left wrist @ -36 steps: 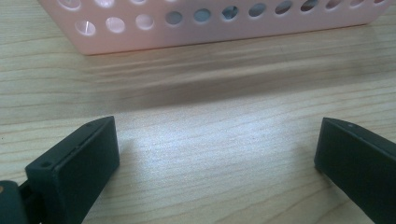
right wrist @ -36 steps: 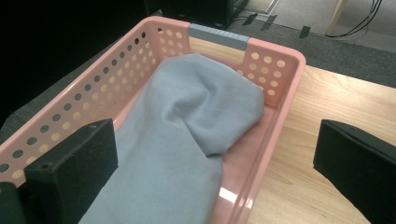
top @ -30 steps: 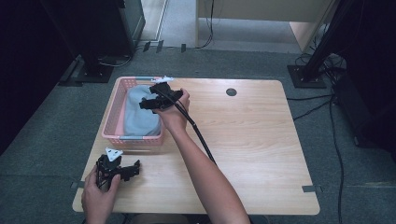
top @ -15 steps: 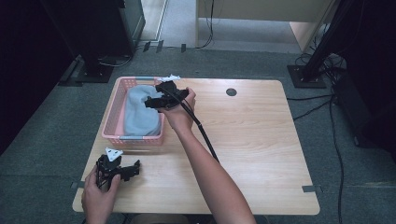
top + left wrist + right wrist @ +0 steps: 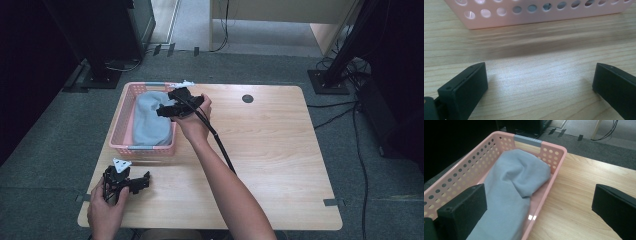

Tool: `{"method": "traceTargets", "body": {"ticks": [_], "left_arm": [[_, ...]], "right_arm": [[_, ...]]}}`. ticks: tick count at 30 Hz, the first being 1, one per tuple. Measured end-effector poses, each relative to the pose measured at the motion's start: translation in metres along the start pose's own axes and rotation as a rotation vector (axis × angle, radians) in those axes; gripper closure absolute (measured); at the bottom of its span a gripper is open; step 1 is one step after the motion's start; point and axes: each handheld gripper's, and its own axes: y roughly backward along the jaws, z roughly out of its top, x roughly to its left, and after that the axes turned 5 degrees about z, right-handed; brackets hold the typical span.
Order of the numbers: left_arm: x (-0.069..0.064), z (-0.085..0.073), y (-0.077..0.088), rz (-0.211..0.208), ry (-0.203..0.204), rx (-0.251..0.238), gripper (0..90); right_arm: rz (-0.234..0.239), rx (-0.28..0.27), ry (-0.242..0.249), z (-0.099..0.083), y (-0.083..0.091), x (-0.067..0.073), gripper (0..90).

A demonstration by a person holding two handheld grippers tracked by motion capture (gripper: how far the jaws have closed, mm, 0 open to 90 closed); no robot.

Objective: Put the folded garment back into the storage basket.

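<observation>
Presently on the wooden table [image 5: 280,150]: one pink basket [image 5: 120,127] with round holes in its walls, standing at the far left part, holding a grey cloth [image 5: 150,120] that lies bunched along its length (a fold humps up near the far end). Right gripper [image 5: 175,107]: held above the basket's right rim, jaws wide apart, nothing between them. Left gripper [image 5: 125,181]: resting on the table near the front left corner, just short of the basket's near wall, jaws likewise wide apart over bare wood.
</observation>
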Motion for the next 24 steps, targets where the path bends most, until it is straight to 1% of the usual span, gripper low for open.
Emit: {"method": "traceTargets", "body": {"ticks": [11,24], "left_arm": [[0.000,0.000,0.000,0.000,0.000,0.000,0.0],[0.000,0.000,0.000,0.000,0.001,0.000,0.0]], "right_arm": [[-0.012,0.006,-0.009,-0.006,0.003,-0.011,0.0],[-0.034,0.008,-0.025,-0.014,0.011,-0.027,0.0]]}}
